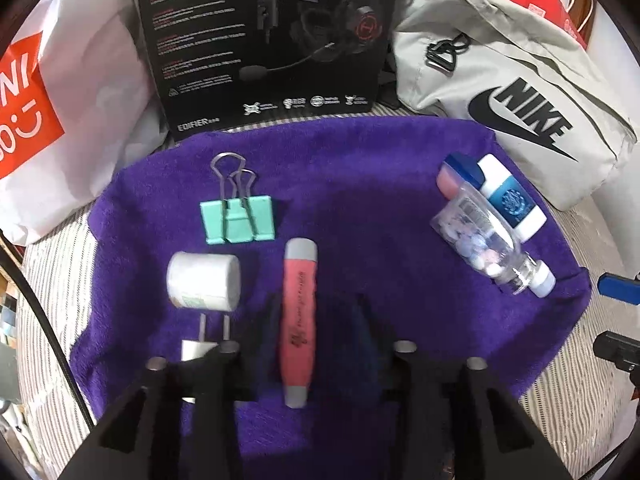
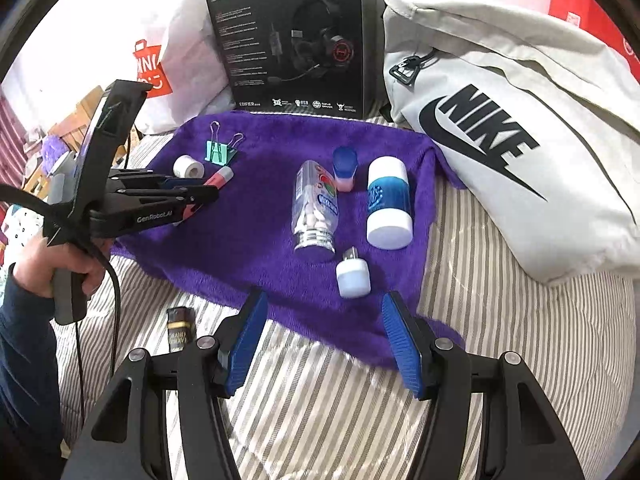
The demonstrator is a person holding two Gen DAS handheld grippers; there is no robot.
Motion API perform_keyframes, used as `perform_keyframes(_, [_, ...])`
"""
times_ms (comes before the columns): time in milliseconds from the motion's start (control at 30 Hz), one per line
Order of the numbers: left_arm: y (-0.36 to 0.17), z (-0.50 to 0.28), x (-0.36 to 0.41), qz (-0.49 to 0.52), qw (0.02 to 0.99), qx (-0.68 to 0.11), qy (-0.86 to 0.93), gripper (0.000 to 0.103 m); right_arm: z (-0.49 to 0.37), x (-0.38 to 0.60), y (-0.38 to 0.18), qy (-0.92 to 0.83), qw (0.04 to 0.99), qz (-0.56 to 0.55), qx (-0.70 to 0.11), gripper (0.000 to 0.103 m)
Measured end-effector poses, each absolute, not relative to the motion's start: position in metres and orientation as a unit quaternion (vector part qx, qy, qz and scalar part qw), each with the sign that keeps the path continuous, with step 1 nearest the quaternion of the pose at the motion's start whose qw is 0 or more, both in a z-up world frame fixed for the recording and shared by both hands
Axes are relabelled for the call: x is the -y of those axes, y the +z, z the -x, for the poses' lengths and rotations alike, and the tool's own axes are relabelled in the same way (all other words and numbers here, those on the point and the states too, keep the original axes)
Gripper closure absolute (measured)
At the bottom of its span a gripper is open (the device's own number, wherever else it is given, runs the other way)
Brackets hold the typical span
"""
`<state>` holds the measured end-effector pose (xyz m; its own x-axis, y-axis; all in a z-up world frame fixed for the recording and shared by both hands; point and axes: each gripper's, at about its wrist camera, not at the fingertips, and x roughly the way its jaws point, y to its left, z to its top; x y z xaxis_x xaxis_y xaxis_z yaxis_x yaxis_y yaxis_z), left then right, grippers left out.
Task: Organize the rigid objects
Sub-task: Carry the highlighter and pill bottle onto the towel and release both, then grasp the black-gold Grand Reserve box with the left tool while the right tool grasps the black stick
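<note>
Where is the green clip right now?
The green clip lies on the purple towel toward its far left in both views, just beyond the white tape roll and in front of the black headset box.

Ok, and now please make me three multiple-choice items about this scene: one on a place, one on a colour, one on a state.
1. Where does the green binder clip lie?
A on the purple towel
B in a basket
C on a plate

2. What colour are the pads of the right gripper?
A red
B blue
C yellow

3. How is the clear tablet bottle placed?
A standing upright
B lying on its side
C hanging from a hook

Answers:
1 A, the clip rests on the towel's pile beside a white roll.
2 B, both ribbed pads show blue.
3 B, its long side rests on the towel.
</note>
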<state>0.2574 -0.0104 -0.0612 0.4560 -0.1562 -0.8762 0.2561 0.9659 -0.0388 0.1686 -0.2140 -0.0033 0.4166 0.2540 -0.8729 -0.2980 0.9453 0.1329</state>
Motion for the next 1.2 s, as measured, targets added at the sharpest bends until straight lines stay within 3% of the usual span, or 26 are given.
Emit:
perform_keyframes(300, [-0.032, -0.217, 0.016, -0.056, 0.863, -0.490, -0.106, 0.058, -0.145, 0.235, -0.006, 0.149, 0.838, -0.008, -0.525, 0.044])
perform_keyframes(400, [-0.023, -0.187, 0.020, -0.058, 0.867, -0.483, -0.110, 0.053, -0.134, 0.243, -0.007, 0.143, 0.838, -0.016, -0.526, 0.044])
perform_keyframes(667, [-0.043, -0.125, 0.032, -0.054, 0.856, -0.503, -0.110, 0.053, -0.105, 0.261, -0.007, 0.138, 0.840, -0.029, -0.524, 0.043])
perform_keyframes(1200, [-0.063, -0.120, 0.073, -0.058, 0.843, -0.524, -0.105, 0.051, -0.064, 0.261, -0.007, 0.146, 0.836, -0.019, -0.529, 0.043])
